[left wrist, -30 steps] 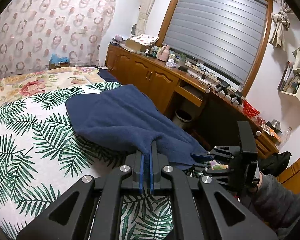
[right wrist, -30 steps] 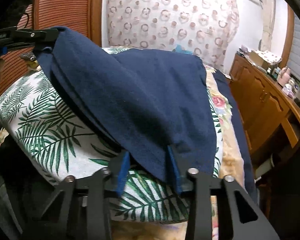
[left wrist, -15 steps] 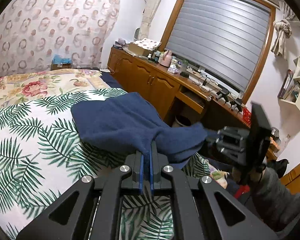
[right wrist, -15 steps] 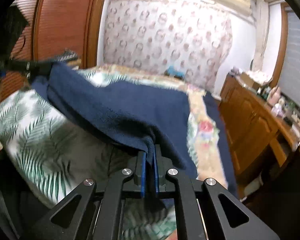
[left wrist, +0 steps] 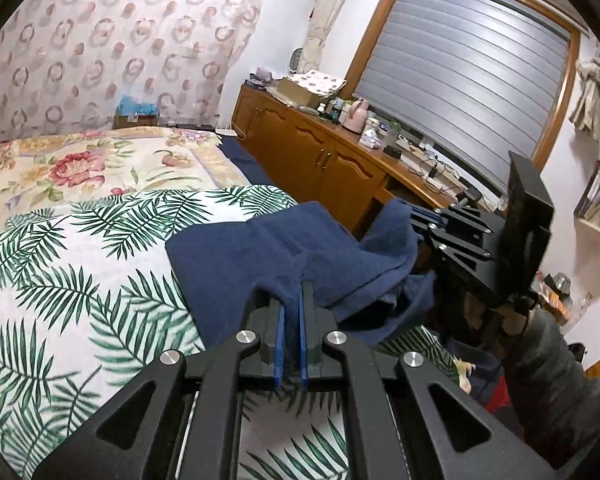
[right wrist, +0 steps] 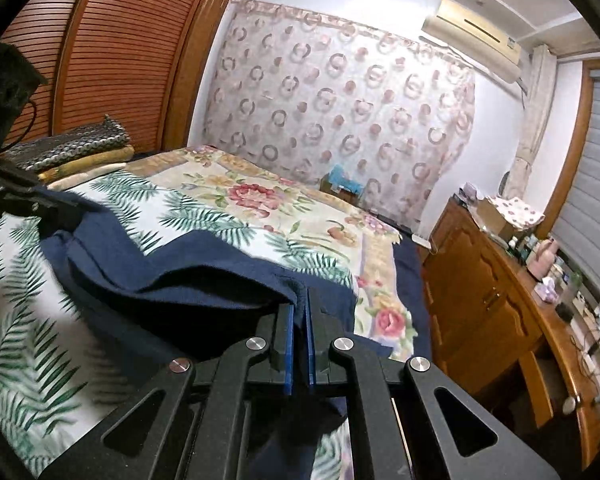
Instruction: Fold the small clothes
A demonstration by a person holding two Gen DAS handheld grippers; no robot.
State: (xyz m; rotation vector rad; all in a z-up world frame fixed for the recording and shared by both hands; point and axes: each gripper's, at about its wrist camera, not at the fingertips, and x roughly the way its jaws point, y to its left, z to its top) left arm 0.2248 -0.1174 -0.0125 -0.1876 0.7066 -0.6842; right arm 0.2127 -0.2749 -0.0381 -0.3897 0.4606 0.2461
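Note:
A dark blue garment (left wrist: 284, 252) lies bunched on the palm-leaf sheet near the bed's right edge. My left gripper (left wrist: 292, 300) is shut on a corner of it, cloth pinched between the blue pads. In the same view the right gripper (left wrist: 416, 216) holds another corner lifted over the bed's edge. From the right wrist view, my right gripper (right wrist: 299, 304) is shut on a fold of the blue garment (right wrist: 204, 280), which sags in a curve toward the left gripper (right wrist: 48, 204) at the far left.
The bed (left wrist: 60, 264) carries a palm-leaf sheet and a floral blanket (right wrist: 260, 196). A wooden cabinet (left wrist: 324, 160) with bottles and clutter runs along the right. Folded textiles (right wrist: 76, 148) are stacked by the slatted wardrobe door. A person's sleeve (left wrist: 548, 360) shows at lower right.
The right gripper closed on the garment's corner and rose with it. Both grippers moved, and the spread-out garment has bunched up between them.

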